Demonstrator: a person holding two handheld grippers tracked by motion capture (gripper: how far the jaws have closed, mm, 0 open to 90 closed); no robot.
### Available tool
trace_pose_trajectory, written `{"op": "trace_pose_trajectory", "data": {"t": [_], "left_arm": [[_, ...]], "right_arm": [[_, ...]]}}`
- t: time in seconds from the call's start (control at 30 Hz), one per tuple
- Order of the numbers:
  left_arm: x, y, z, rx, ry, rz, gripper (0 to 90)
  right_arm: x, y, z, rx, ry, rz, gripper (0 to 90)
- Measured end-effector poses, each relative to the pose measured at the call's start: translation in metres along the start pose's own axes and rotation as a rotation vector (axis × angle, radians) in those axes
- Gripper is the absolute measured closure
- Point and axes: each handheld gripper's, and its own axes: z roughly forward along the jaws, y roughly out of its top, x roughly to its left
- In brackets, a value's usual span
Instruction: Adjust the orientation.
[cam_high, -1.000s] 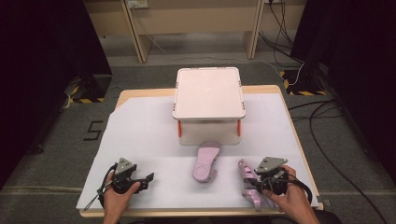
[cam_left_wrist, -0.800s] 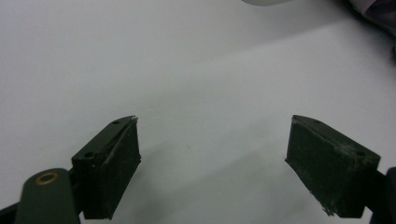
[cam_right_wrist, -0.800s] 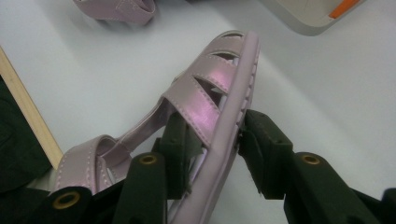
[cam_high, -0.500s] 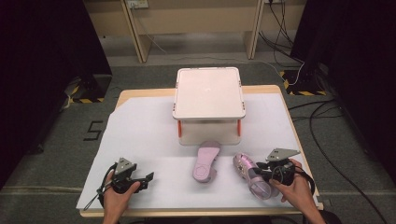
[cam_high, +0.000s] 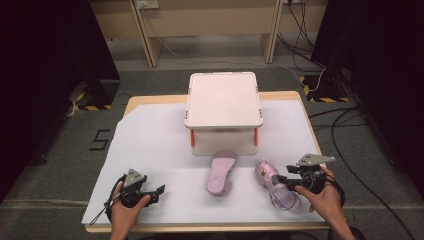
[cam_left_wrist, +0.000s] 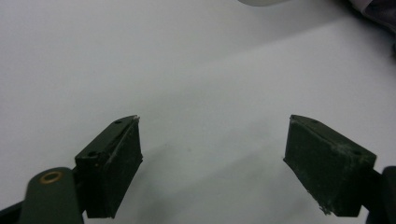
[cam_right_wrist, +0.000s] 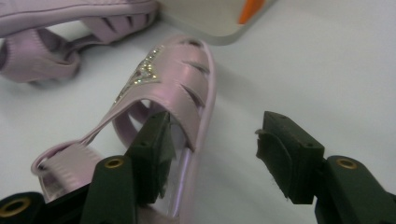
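right hand-held gripper (cam_right_wrist: 212, 154) | jaws just opening, apart | straddling pink sandal (cam_right_wrist: 159, 88) edge

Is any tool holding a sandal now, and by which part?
Nothing is held. The right tool has just opened around the side edge of the sandal without pressing it; the left tool is open.

White table cover (cam_high: 150, 145) lies bare across the left half — open passage there. A raised white stand (cam_high: 224, 100) blocks the centre rear, with two pink sandals (cam_high: 220, 172) (cam_high: 276, 185) just in front of it — a narrow bare strip between the sandals, clear cover right of the stand.
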Motion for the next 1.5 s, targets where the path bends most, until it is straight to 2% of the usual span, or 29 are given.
{"op": "trace_pose_trajectory", "data": {"t": [0.03,0.1,0.17,0.2,0.47,0.53,0.7,0.77,0.93,1.17,1.33,1.5], "left_arm": [[-0.001,0.000,0.000,0.003,-0.003,0.002,18.0],[-0.001,0.000,0.001,0.006,-0.002,0.004,18.0],[-0.001,0.000,0.001,0.003,-0.002,0.004,18.0],[-0.001,0.000,0.000,0.002,-0.001,0.005,18.0],[-0.001,0.000,0.000,0.003,-0.004,0.006,18.0],[0.000,0.000,0.001,0.002,-0.002,0.003,18.0],[-0.001,0.000,0.000,0.001,-0.003,0.008,18.0],[-0.001,0.000,0.000,-0.002,-0.003,0.006,18.0],[0.000,0.000,0.000,-0.002,-0.001,0.004,18.0],[-0.001,0.000,0.000,0.000,-0.005,0.010,18.0],[0.000,0.000,0.000,-0.001,-0.003,0.007,18.0],[-0.001,0.001,0.002,0.002,-0.005,0.009,18.0]], "right_arm": [[-0.004,-0.002,-0.003,-0.016,-0.018,0.015,45.2],[-0.005,-0.002,-0.004,-0.021,-0.021,0.023,44.0],[-0.006,-0.001,-0.008,-0.025,-0.070,0.005,43.3],[-0.007,-0.001,-0.010,-0.030,-0.080,0.002,43.2],[-0.013,-0.003,-0.019,-0.053,-0.108,0.015,40.0],[-0.014,-0.002,-0.025,-0.085,-0.094,0.022,38.7],[-0.008,-0.003,-0.030,-0.086,-0.074,0.003,38.4],[-0.003,-0.003,-0.034,-0.093,-0.074,-0.042,38.6],[0.001,-0.006,-0.042,-0.106,-0.067,-0.074,38.6],[0.003,-0.014,-0.040,-0.074,-0.050,-0.105,39.0],[0.003,-0.016,-0.037,-0.053,-0.058,-0.128,39.0],[0.005,-0.019,-0.026,-0.011,-0.057,-0.185,38.7]]}}
